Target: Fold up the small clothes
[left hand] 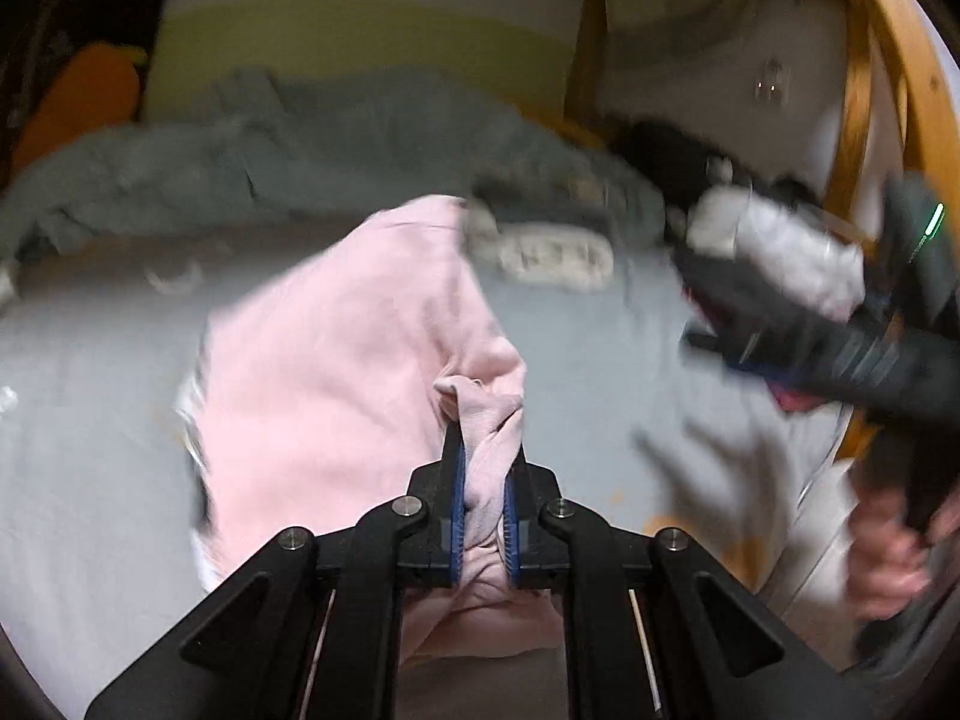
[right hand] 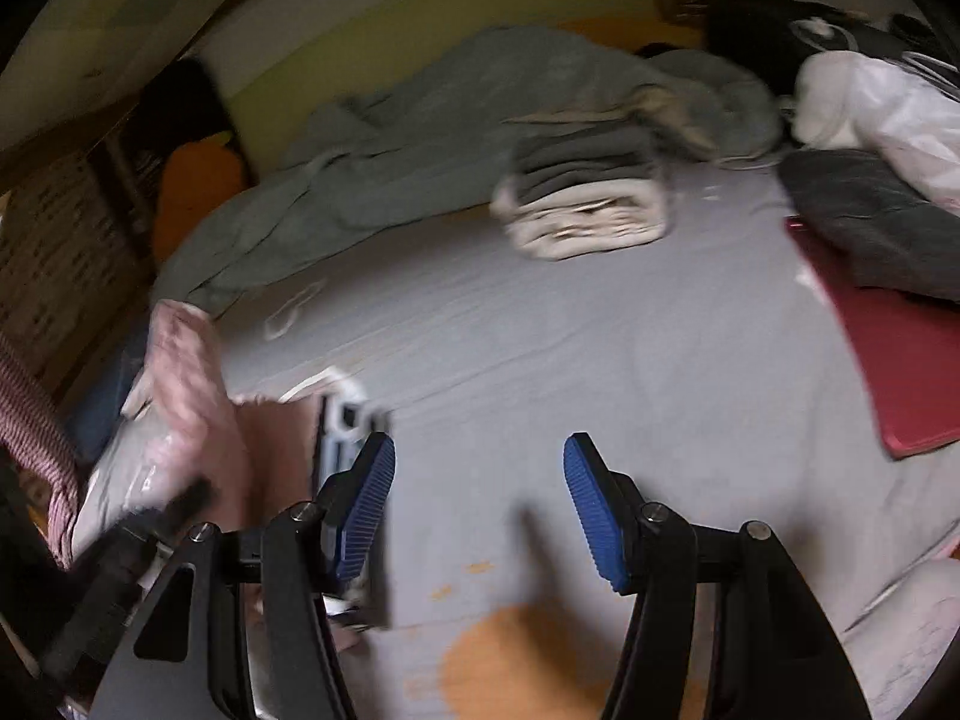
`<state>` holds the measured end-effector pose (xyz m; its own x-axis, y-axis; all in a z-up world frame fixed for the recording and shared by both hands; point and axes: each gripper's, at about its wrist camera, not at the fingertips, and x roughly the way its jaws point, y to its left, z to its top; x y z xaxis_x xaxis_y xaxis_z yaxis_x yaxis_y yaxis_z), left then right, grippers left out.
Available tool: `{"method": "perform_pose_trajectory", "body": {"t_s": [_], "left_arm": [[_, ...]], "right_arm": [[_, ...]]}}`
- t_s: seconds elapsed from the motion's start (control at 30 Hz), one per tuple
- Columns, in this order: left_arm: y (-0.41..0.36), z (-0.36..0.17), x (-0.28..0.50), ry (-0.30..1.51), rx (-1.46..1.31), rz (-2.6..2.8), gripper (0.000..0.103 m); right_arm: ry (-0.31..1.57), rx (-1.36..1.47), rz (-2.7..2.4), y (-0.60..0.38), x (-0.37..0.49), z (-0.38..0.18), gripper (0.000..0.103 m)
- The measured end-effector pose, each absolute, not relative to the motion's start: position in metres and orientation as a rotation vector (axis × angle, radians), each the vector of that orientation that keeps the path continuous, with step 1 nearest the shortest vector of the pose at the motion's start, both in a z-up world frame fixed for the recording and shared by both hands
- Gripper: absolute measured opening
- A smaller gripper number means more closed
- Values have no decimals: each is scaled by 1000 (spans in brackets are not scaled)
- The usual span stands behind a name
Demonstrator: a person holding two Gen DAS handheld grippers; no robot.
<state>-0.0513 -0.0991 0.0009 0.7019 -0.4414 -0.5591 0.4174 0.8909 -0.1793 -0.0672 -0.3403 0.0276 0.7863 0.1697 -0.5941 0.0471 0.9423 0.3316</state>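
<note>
A grey bed sheet (right hand: pixel 540 360) covers the mattress and serves as the ground for everything else; it is wrinkled, with orange-brown stains on its near part. Along the sheet's far edge lies a rumpled grey-green blanket (right hand: pixel 420 138), bunched in long folds. On the sheet's right side, seen from the right wrist camera, a flat red board (right hand: pixel 900 372) lies partly under a dark grey cushion (right hand: pixel 870 222), and beyond the cushion sits a white plastic bag (right hand: pixel 888 114). Near the sheet's far edge, touching the blanket, rests a stack of folded clothes (right hand: pixel 588 204), grey pieces on top of cream ones. The pink garment (left hand: pixel 336 348) hangs above the sheet's middle in the left wrist view, lifted off the surface and draping away from the camera; motion blur softens its edges. The left gripper (left hand: pixel 485 480) has its blue pads pressed together on a twisted bunch of the garment's pink fabric, which runs between the fingers and down toward the camera. The right gripper (right hand: pixel 480 498) hovers over the near, stained part of the sheet with its blue-padded fingers (right hand: pixel 591 504) spread wide apart and nothing between them.
</note>
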Motion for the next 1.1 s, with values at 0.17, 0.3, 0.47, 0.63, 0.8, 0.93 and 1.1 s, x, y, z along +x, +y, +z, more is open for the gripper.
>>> {"method": "perform_pose_trajectory", "body": {"t_s": [0.17, 0.3, 0.47, 0.63, 0.8, 0.93, 1.1], "left_arm": [[-108, -4, -76, 621, -16, -536, 43], [-89, 18, -103, 591, -57, -559, 48], [-37, 35, -119, 536, -144, -437, 51], [-2, 24, -80, 617, -139, -205, 49], [-1, -1, -62, 700, -179, -210, 49], [-11, -15, -71, 721, -156, -239, 56], [-7, -14, -79, 711, -142, -261, 56]], "right_arm": [[645, 282, 135, -339, -63, 37, 60], [630, 277, 223, -315, -60, 38, 54], [589, 225, 322, -277, -71, 40, 36], [607, 173, 436, -228, -69, 37, 20], [654, 125, 430, -203, -59, 16, 14], [738, 123, 332, -222, -45, -13, 14], [769, 163, 332, -236, -42, -17, 14]]}}
